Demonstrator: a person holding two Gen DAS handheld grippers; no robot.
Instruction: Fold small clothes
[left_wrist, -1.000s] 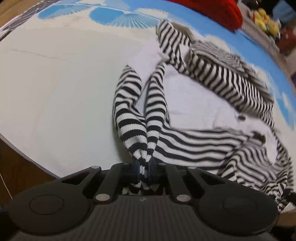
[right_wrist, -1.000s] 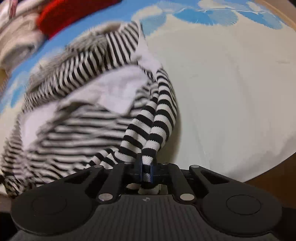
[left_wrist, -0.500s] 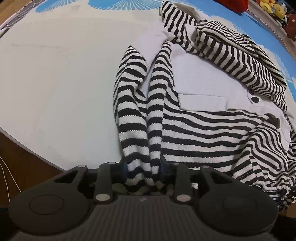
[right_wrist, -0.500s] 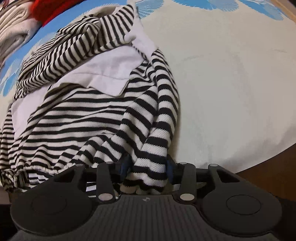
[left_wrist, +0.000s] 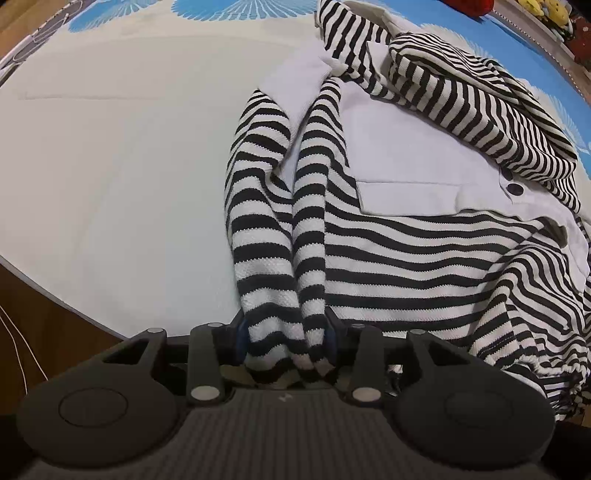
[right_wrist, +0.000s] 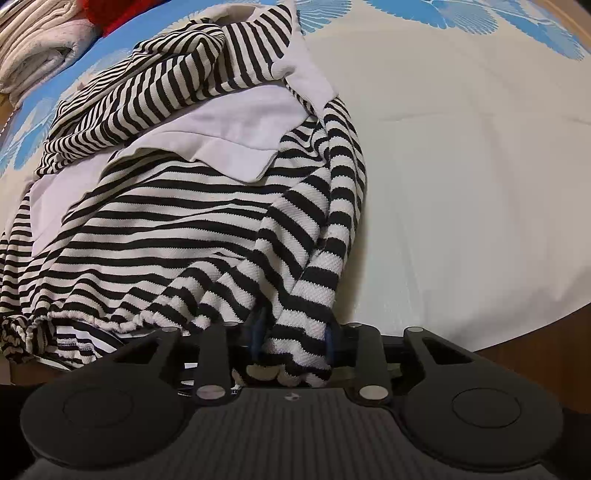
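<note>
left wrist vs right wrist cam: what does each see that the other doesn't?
Left wrist only: a dark button on the white panel, yellow toys at the far edge.
Right wrist only: folded pale cloth stack, the gathered hem.
Both: the striped garment on the white-and-blue sheet; left gripper and right gripper each with striped fabric between parted jaws.

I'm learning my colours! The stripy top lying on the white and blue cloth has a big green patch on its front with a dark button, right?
Almost. The patch on the stripy top is white, not green, as the left wrist view shows. The rest holds: the top lies on the white and blue cloth, and a dark button sits on the patch.
</note>
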